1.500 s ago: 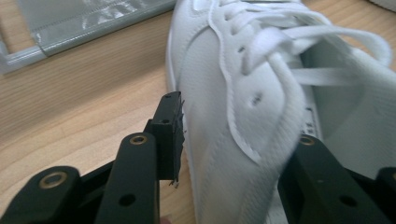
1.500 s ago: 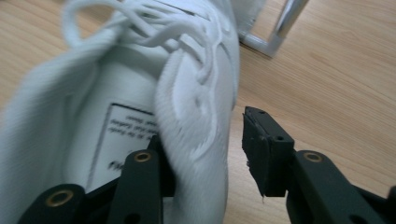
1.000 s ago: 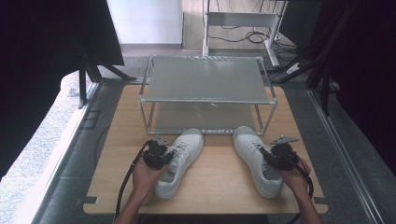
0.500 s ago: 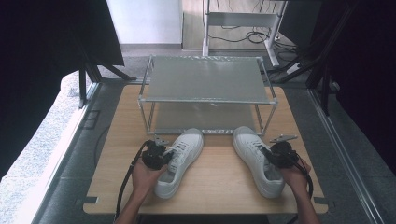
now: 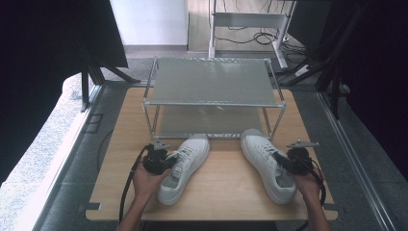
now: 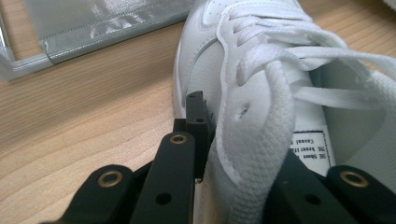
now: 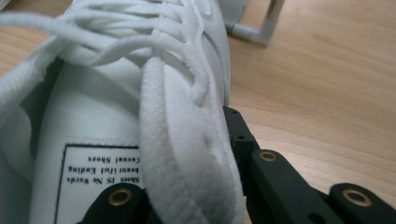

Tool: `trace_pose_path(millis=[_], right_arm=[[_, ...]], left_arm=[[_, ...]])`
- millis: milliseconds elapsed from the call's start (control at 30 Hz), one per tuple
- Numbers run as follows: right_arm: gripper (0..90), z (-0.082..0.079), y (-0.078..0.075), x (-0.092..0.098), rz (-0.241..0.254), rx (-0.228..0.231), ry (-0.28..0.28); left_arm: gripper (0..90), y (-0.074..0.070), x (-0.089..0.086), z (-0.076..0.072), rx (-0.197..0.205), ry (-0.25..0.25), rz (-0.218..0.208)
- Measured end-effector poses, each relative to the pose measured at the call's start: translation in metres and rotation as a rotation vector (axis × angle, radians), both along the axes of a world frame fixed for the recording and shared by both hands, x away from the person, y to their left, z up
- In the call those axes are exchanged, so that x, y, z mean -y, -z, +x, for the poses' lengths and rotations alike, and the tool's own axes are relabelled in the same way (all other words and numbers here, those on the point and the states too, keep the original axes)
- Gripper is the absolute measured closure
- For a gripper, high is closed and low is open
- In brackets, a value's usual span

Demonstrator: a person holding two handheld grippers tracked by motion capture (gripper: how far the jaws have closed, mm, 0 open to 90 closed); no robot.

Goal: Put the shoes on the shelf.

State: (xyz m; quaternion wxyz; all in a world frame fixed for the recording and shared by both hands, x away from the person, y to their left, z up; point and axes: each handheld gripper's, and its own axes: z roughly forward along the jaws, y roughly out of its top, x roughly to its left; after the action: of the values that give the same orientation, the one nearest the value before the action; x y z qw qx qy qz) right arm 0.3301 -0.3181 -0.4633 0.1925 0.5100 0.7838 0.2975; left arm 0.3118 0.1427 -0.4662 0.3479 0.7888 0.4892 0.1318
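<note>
Wooden table bears two white sneakers; metal rack.

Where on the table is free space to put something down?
Bare wood lies between the left shoe and the right shoe, along the table's left edge beside the rack, and right of the rack. The rack's top shelf is bare. The front is crowded near each gripper clamping a shoe's side.

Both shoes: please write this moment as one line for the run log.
left claw: shut on left shoe | right claw: shut on right shoe | rack: behind
</note>
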Motion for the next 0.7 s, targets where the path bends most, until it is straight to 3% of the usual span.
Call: trace_pose_path(millis=[133, 300, 400, 467, 700], right_arm=[[86.2, -0.005, -0.001, 0.007, 0.035, 0.032, -0.007], [86.1, -0.009, -0.002, 0.018, 0.177, 0.048, -0.035], [86.1, -0.011, -0.005, 0.020, 0.223, 0.063, -0.038], [86.1, -0.012, -0.007, 0.021, 0.242, 0.086, -0.038], [86.1, -0.017, -0.011, 0.024, 0.349, 0.128, -0.072]], left_arm=[[83.9, -0.006, -0.008, -0.003, 0.016, 0.005, -0.064], [83.8, -0.016, -0.019, -0.008, 0.051, 0.003, -0.154], [83.7, -0.025, -0.024, -0.014, 0.110, 0.005, -0.182], [83.5, -0.029, -0.026, -0.016, 0.129, 0.008, -0.204], [83.5, -0.036, -0.037, -0.020, 0.152, 0.025, -0.321]])
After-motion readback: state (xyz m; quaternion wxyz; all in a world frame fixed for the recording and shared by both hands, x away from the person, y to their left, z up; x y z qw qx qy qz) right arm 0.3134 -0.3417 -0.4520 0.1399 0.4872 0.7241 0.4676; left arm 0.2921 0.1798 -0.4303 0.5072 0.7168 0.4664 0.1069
